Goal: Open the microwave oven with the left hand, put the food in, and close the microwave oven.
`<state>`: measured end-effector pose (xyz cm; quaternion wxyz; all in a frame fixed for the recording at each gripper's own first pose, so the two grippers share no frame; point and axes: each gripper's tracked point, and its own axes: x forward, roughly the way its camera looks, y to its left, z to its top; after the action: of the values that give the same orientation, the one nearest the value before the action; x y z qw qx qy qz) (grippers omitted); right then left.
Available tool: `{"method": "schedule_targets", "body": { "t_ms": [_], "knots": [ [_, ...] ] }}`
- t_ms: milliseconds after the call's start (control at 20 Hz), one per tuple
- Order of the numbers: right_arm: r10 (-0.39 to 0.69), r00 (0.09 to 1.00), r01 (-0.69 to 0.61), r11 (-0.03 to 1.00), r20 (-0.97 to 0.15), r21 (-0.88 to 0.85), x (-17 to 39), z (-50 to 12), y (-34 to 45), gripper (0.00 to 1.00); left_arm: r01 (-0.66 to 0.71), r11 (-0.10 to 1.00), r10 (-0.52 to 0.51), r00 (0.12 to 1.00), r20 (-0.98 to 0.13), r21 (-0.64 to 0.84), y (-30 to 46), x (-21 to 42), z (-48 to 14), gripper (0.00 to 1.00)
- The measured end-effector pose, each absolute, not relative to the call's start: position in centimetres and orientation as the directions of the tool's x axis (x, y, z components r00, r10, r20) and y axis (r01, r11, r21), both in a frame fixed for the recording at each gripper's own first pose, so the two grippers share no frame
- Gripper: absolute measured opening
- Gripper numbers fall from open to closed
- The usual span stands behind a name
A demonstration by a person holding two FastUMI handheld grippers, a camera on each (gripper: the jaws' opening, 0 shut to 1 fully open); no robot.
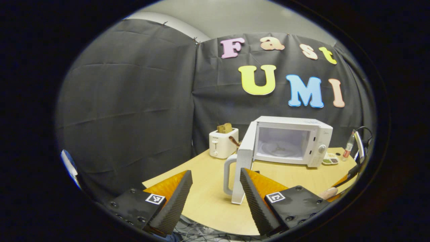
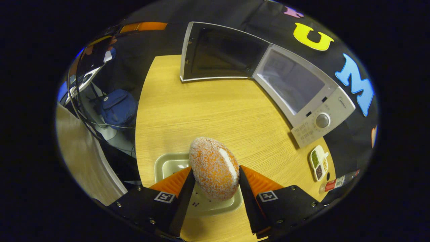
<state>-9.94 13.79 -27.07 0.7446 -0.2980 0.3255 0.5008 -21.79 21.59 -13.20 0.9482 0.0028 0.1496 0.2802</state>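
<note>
A: Where is your left gripper (image 1: 215, 198)?
B: Spread wide, holding nothing; the microwave oven (image 1: 291, 140) stands at one o'clock, its door (image 1: 244, 164) swung open.
A: And your right gripper (image 2: 215, 188)?
B: It pinches the food (image 2: 213, 166) over the tray (image 2: 168, 165).

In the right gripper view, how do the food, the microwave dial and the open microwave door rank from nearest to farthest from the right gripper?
1. Food: between the right gripper fingers, above the tray.
2. Microwave dial: farther, to the right.
3. Open microwave door: farthest, at the table's far edge.
</note>
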Motion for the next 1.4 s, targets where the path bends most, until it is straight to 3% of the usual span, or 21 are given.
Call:
{"method": "schedule_targets", "body": {
  "t_ms": [650, 1150, 1400],
  "knots": [
    [0.563, 0.496, -0.859, 0.429, -0.661, -0.279, 0.3, -20.0, 21.6, 0.75, -0.562, 0.826, 0.552, 0.790, -0.267, 0.046, 28.0, -21.5, -13.3, 0.94],
    [0.527, 0.605, -0.787, 0.508, -0.597, -0.349, 8.4, -19.3, 26.5, 0.75, -0.608, 0.794, 0.587, 0.755, -0.292, 0.027, 32.9, -22.3, -14.7, 0.94],
    [0.523, 0.686, -0.725, 0.542, -0.506, -0.424, 12.9, -19.2, 29.5, 0.75, -0.613, 0.790, 0.581, 0.745, -0.327, 0.008, 34.7, -21.9, -16.4, 0.94]
  ]
}}
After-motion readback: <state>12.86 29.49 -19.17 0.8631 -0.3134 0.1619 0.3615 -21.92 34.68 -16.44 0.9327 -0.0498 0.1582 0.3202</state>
